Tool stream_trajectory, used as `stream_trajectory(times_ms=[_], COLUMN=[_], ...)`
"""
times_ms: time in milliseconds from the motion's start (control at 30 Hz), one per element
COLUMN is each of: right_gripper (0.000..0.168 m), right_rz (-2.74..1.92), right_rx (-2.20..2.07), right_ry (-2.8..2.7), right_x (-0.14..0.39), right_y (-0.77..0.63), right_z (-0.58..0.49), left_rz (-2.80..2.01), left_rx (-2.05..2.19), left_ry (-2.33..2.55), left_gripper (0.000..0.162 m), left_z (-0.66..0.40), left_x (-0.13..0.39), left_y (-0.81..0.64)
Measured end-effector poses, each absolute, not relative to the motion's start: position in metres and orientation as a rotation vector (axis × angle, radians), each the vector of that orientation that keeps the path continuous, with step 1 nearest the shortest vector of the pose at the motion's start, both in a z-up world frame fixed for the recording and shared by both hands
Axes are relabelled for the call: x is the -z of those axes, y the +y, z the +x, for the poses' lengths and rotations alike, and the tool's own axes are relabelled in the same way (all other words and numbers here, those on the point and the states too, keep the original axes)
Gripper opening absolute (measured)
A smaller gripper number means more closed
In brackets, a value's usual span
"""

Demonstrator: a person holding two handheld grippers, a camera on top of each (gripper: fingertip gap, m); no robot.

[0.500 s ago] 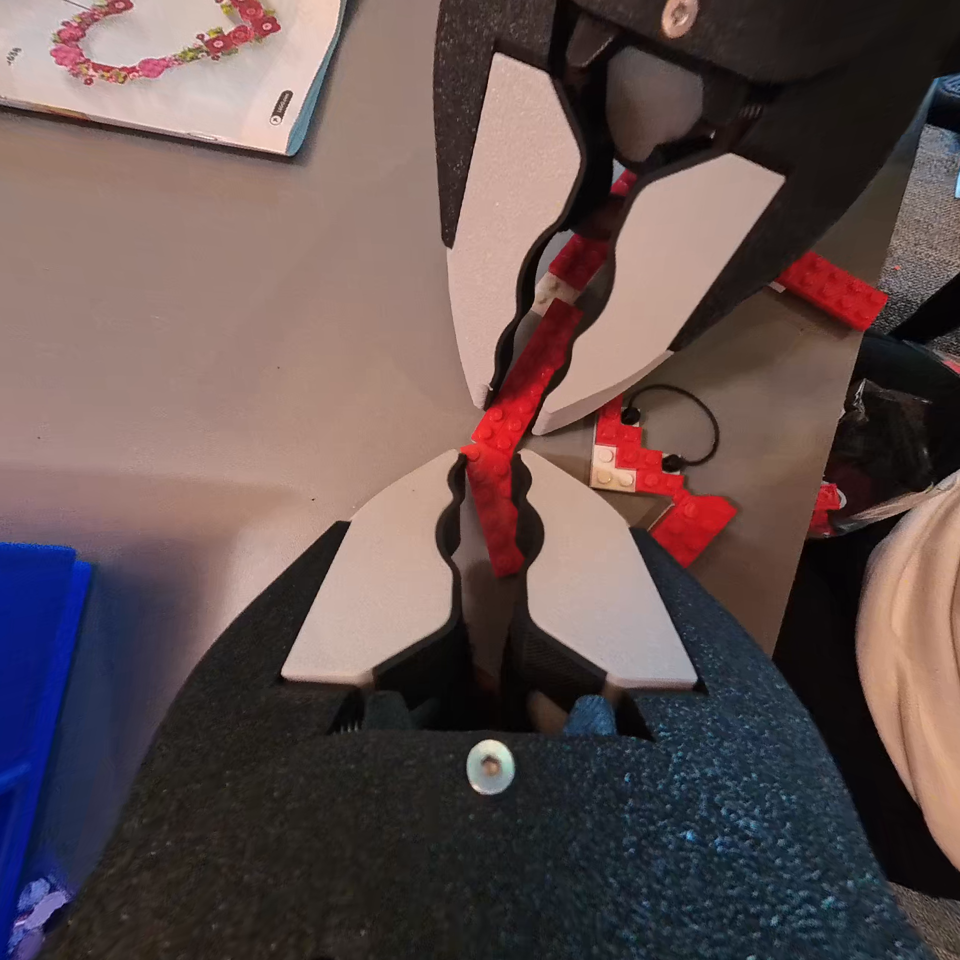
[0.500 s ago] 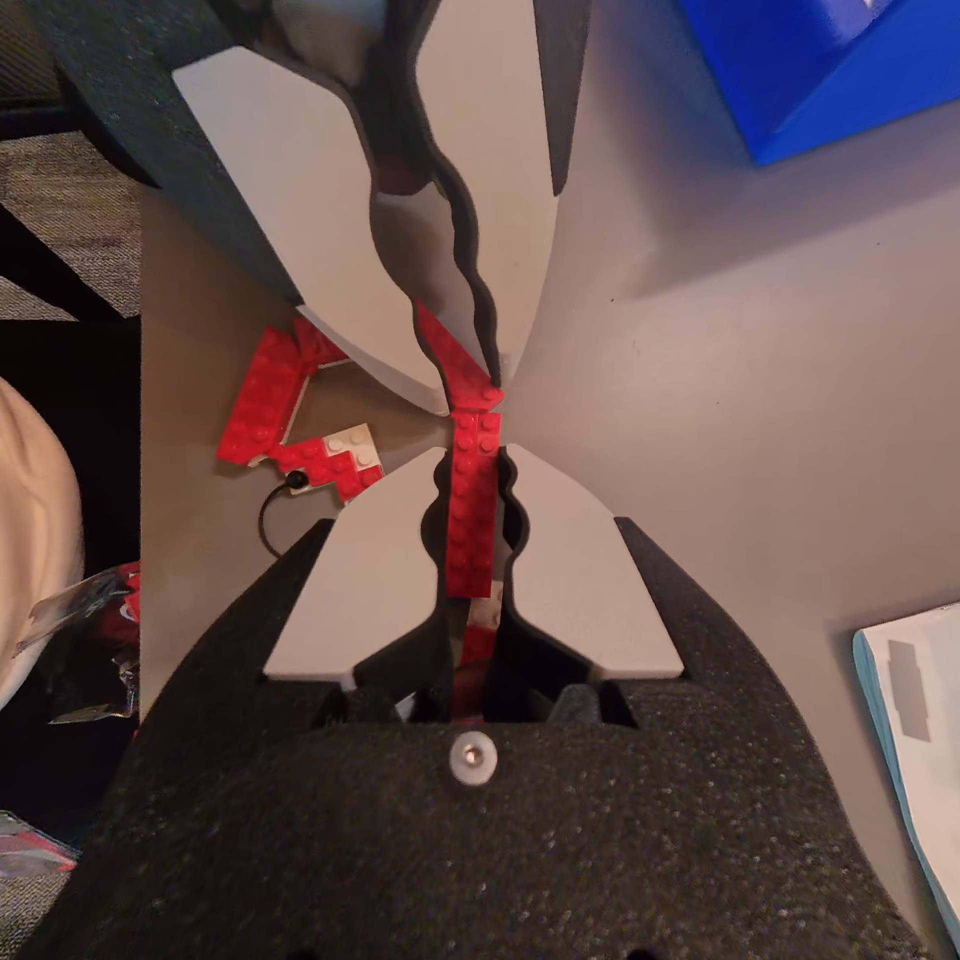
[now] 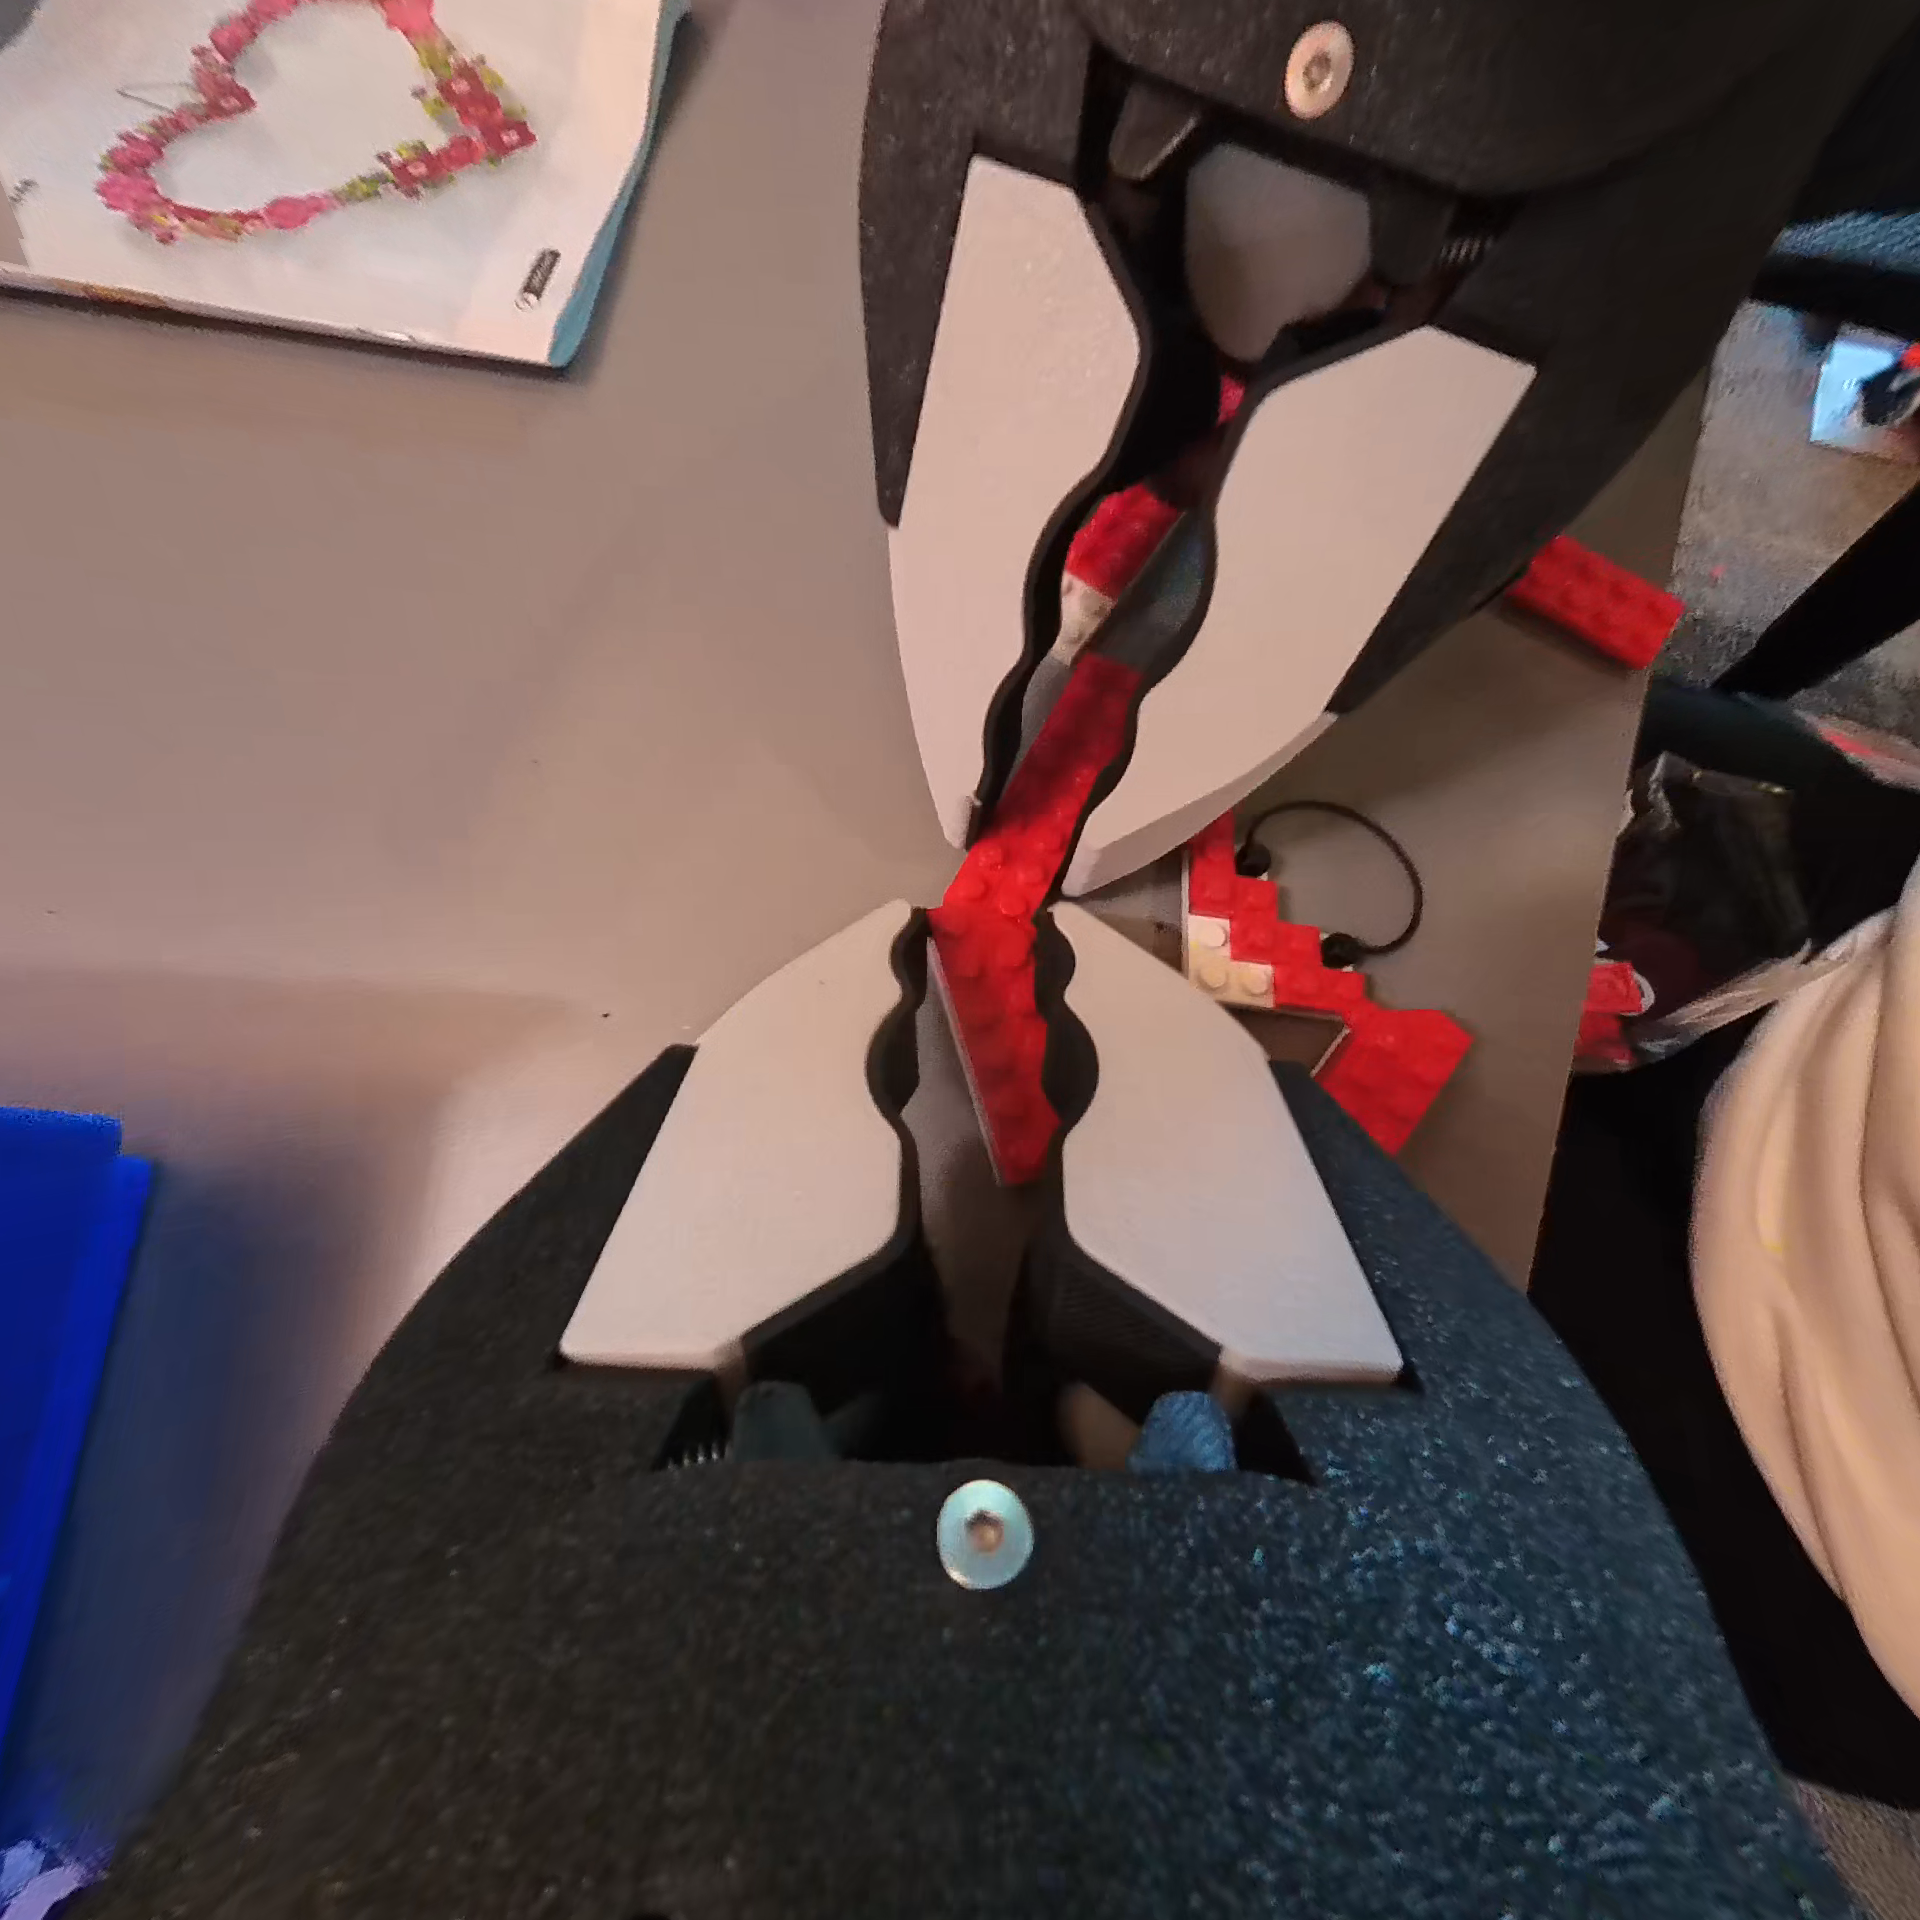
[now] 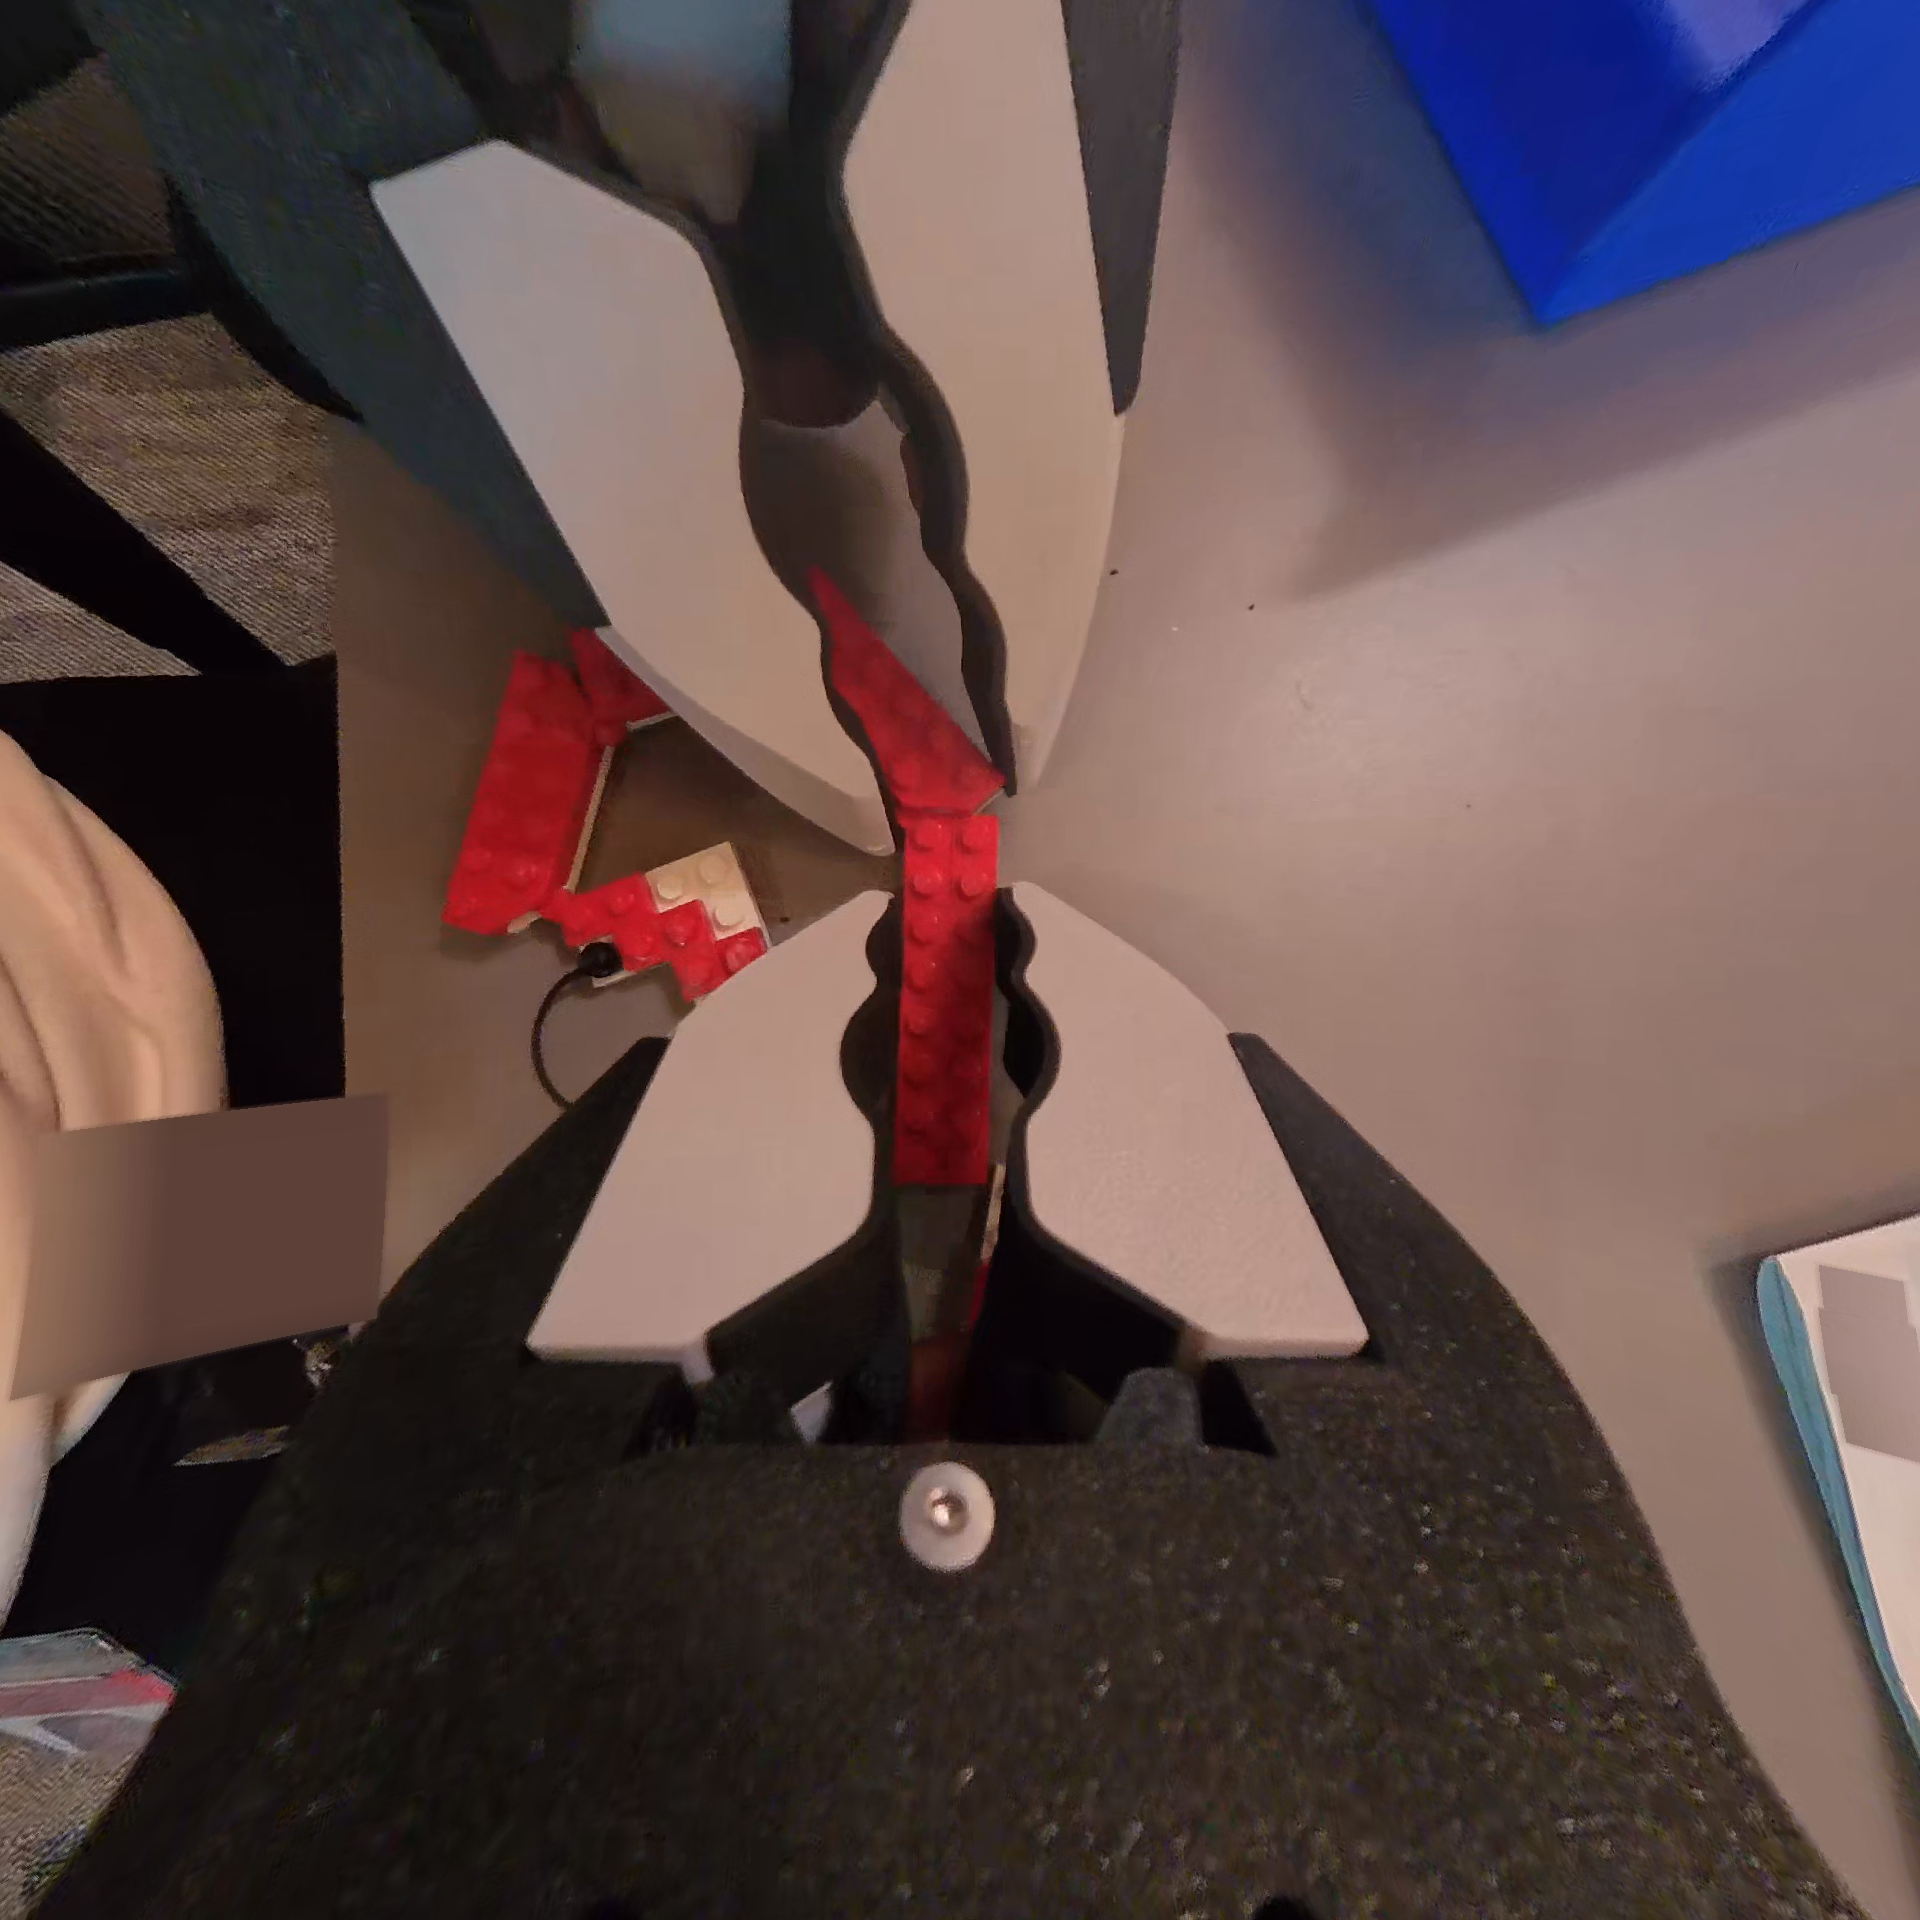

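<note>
Tip to tip above the grey table's edge, the left gripper (image 3: 982, 925) clamps a red studded wedge plate (image 3: 997, 1049) and the right gripper (image 4: 951, 904) clamps a long red studded plate (image 4: 945, 1018), long axes nearly in line, ends touching.

You are working at an office-like hobby or test desk, not a kitchen or workshop. The plain grey surface (image 3: 416, 675) ends at a square edge, with grey woven carpet (image 4: 166, 468) on the floor beyond it. A printed building-instruction booklet (image 3: 343, 197) lies open, a blue plastic bin (image 4: 1621, 135) stands near it, and red and white toy brick plates (image 4: 623, 894) lie loose.
</note>
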State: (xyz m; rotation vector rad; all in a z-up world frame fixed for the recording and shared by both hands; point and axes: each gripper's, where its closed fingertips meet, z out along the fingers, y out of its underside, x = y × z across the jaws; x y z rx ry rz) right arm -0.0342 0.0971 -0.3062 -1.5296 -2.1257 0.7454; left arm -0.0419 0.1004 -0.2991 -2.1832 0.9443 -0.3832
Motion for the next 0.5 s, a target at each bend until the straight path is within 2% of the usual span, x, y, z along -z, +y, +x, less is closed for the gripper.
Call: stream_trajectory(times_ms=[100, 133, 200, 233, 267, 333, 467, 500], right_gripper=[0.017, 0.017, 0.017, 0.017, 0.017, 0.017, 0.017, 0.017], right_rz=[-1.504, -1.507, -1.547, -1.534, -1.511, -1.511, -1.624, -1.646], right_rx=[-0.647, -0.622, -0.619, -0.623, -0.611, -0.600, -0.634, -0.622], right_ry=[-2.138, -2.152, -2.173, -2.176, -2.171, -2.145, -2.104, -2.086], right_x=[0.305, 0.306, 0.309, 0.309, 0.309, 0.309, 0.310, 0.310], right_y=[0.097, 0.096, 0.095, 0.095, 0.095, 0.095, 0.096, 0.097], right_z=[-0.036, -0.035, -0.033, -0.033, -0.033, -0.033, -0.032, -0.032], left_rz=[-2.129, -2.093, -1.834, -1.800, -1.849, -1.969, -2.134, -2.164], left_rx=[0.405, 0.418, 0.718, 0.749, 0.653, 0.609, 0.455, 0.415], left_ry=[0.911, 0.866, 0.684, 0.632, 0.663, 0.722, 0.837, 0.872], left_gripper=[0.018, 0.001, 0.000, 0.000, 0.000, 0.010, 0.034, 0.035], left_z=[-0.042, -0.043, -0.039, -0.046, -0.056, -0.058, -0.048, -0.045], left_x=[0.292, 0.285, 0.229, 0.219, 0.232, 0.259, 0.281, 0.287], left_y=[0.101, 0.104, 0.102, 0.102, 0.104, 0.099, 0.097, 0.095])
